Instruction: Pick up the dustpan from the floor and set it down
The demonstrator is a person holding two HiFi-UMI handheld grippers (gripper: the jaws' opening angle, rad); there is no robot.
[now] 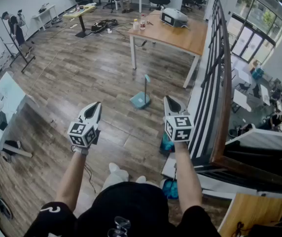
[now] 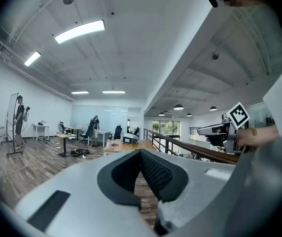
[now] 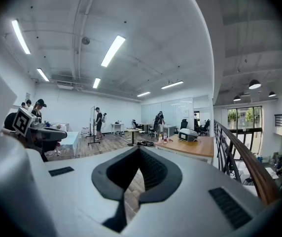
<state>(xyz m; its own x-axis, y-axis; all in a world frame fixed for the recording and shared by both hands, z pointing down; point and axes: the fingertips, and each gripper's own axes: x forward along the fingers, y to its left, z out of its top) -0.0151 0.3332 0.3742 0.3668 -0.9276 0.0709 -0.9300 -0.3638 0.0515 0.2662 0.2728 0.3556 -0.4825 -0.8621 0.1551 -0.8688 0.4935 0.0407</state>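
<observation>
A teal dustpan (image 1: 140,100) with an upright handle stands on the wooden floor, ahead of both grippers and between them. My left gripper (image 1: 97,104) is held out level at the left, its jaws closed together with nothing in them. My right gripper (image 1: 166,98) is held out at the right, tilted slightly down, also shut and empty. Both hang well above the floor, short of the dustpan. In the left gripper view the jaws (image 2: 141,152) meet at their tips, as they do in the right gripper view (image 3: 140,149). Neither gripper view shows the dustpan.
A wooden table (image 1: 173,33) with a printer and bottles stands beyond the dustpan. A black railing with a wooden top (image 1: 215,73) runs along the right. A white table (image 1: 5,102) sits at the left. Blue items (image 1: 166,143) lie under my right arm. A person (image 1: 15,26) stands far left.
</observation>
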